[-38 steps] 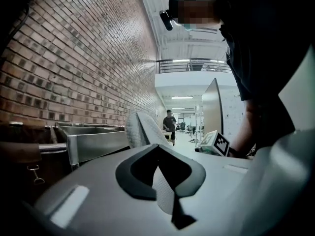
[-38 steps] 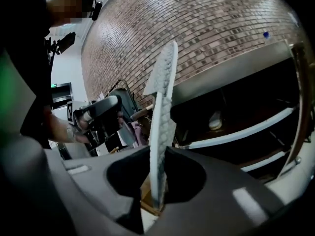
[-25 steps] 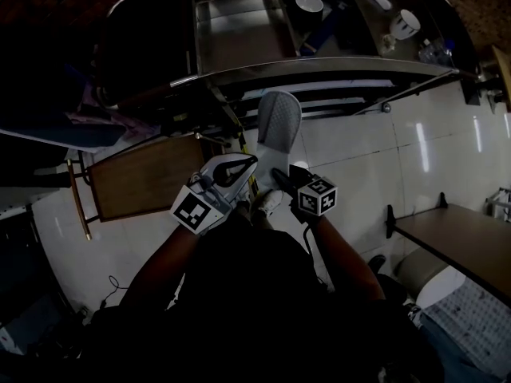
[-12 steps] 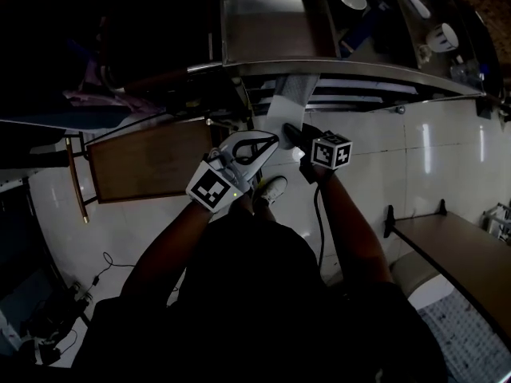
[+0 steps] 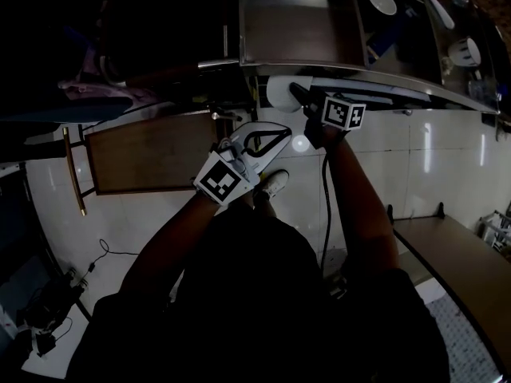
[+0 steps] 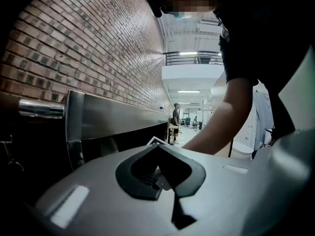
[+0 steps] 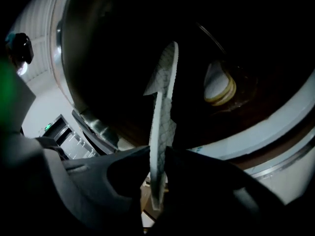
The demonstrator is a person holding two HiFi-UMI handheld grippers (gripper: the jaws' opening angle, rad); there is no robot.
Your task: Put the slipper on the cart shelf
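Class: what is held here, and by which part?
The right hand-held gripper pinches the slipper by its sole, near one end; the left hand-held gripper holds nothing.

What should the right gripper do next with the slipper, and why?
Probably ease the right gripper a little further forward under the cart before letting go. Its jaws pinch the slipper by one end, edge-on, and in the head view only part of the slipper lies beneath the cart's top, so releasing now might drop it short of the shelf.
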